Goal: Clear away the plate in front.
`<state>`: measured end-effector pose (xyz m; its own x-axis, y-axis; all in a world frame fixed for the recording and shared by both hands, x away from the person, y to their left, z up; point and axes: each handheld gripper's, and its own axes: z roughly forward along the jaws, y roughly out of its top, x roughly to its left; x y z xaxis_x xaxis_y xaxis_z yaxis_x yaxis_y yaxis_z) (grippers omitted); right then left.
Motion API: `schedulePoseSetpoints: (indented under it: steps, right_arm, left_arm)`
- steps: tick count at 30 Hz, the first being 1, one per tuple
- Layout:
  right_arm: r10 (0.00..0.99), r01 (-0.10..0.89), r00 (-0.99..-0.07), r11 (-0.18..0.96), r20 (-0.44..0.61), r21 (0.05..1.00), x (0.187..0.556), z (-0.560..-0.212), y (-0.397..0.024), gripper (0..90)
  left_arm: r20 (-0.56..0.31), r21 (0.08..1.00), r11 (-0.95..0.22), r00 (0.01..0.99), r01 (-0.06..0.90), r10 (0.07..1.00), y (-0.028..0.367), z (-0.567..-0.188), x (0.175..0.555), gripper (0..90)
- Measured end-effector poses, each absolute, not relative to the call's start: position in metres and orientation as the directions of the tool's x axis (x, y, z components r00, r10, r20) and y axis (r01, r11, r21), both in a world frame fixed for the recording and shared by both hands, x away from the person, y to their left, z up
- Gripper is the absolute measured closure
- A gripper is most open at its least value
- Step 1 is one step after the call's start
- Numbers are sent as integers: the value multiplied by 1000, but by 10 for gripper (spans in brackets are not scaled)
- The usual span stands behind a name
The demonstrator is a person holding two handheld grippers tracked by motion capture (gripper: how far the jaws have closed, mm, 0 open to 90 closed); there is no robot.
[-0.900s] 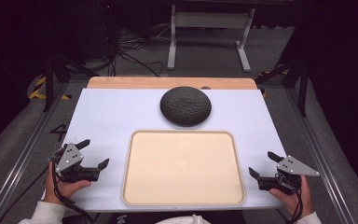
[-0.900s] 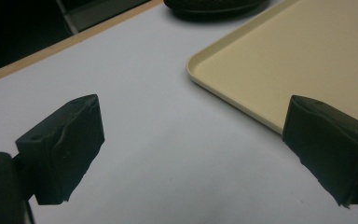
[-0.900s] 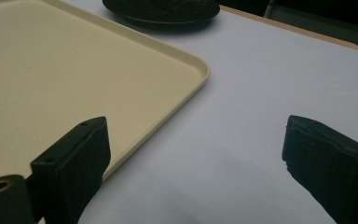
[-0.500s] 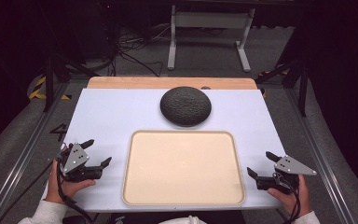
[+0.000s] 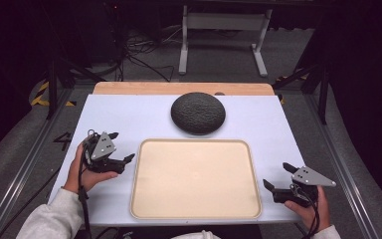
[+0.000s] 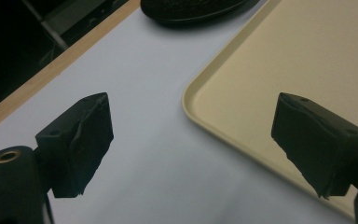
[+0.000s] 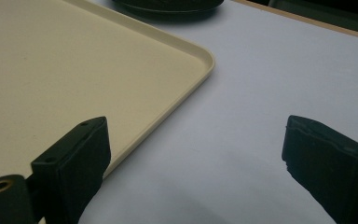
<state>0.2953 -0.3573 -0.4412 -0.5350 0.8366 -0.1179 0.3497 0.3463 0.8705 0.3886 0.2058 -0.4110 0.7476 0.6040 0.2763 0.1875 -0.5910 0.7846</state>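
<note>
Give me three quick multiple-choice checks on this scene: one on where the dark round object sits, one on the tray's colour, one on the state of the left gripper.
1. Where is the dark round object?
A. On the tray
B. On the table beyond the tray's far edge
C. Between the right gripper's jaws

2. What colour is the tray?
A. Cream
B. Blue
C. Black

3. What state is the left gripper in?
A. Shut on the tray's rim
B. Shut on the dark round object
C. Open, holding nothing

Answers:
1. B: the high view shows it on the white table just past the tray's far rim.
2. A: every view shows the tray in a pale cream tone.
3. C: the left gripper view shows its jaws wide apart over bare table near the tray's corner.
</note>
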Motion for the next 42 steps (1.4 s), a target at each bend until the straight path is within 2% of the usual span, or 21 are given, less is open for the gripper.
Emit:
schedulePoseSetpoints:
  steps: [9,23,28,34,42]
  right_arm:
    - [838,355,-536,335,-104,873,296,-443,-360,82]
    - [839,363,-535,331,-96,871,297,-444,-361,83]
    - [838,364,-537,332,-95,870,297,-445,-361,84]
    - [839,365,-535,330,-93,871,297,-445,-362,84]
    - [839,366,-535,331,-94,869,297,-445,-362,85]
  left_arm:
    - [320,731,-671,806,124,498,156,-395,420,145]
    - [334,685,-720,830,111,446,88,-407,491,154]
    - [373,628,-773,836,92,403,70,-417,500,155]
    - [437,566,-822,824,60,361,55,-426,505,207]
    - [566,452,-892,777,-12,276,30,-435,506,251]
